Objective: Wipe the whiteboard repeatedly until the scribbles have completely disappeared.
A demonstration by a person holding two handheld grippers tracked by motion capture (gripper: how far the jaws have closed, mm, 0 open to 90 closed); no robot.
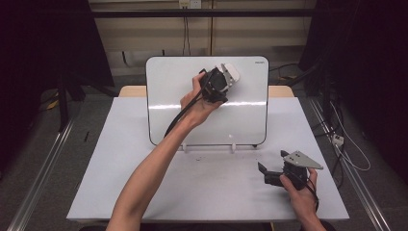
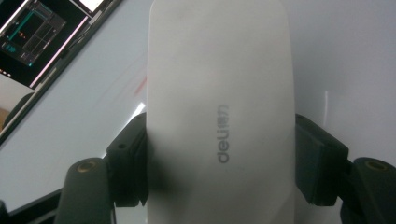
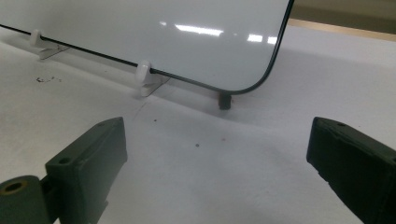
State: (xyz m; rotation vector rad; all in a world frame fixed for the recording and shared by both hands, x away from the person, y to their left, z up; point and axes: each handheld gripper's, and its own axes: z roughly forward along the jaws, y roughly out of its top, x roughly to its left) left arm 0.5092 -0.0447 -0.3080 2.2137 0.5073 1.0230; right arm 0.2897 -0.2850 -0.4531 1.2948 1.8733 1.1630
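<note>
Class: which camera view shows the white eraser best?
The left gripper view: the white eraser is close up, logo readable, clamped between the jaws. The high view shows it small against the whiteboard. The right gripper view shows the whiteboard's lower edge instead.

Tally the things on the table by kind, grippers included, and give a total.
Whiteboard: 1
White deli eraser: 1, clamped in the left gripper against the board
Grippers: 2, the right gripper open, low over the table
White board-stand clips: 2
Total: 6

Our forearms are bare, no sleeves; both grippers, left gripper (image 1: 225, 82) and right gripper (image 1: 263, 173), are black with brass-ringed screw holes, black cables, grey three-cornered plate
</note>
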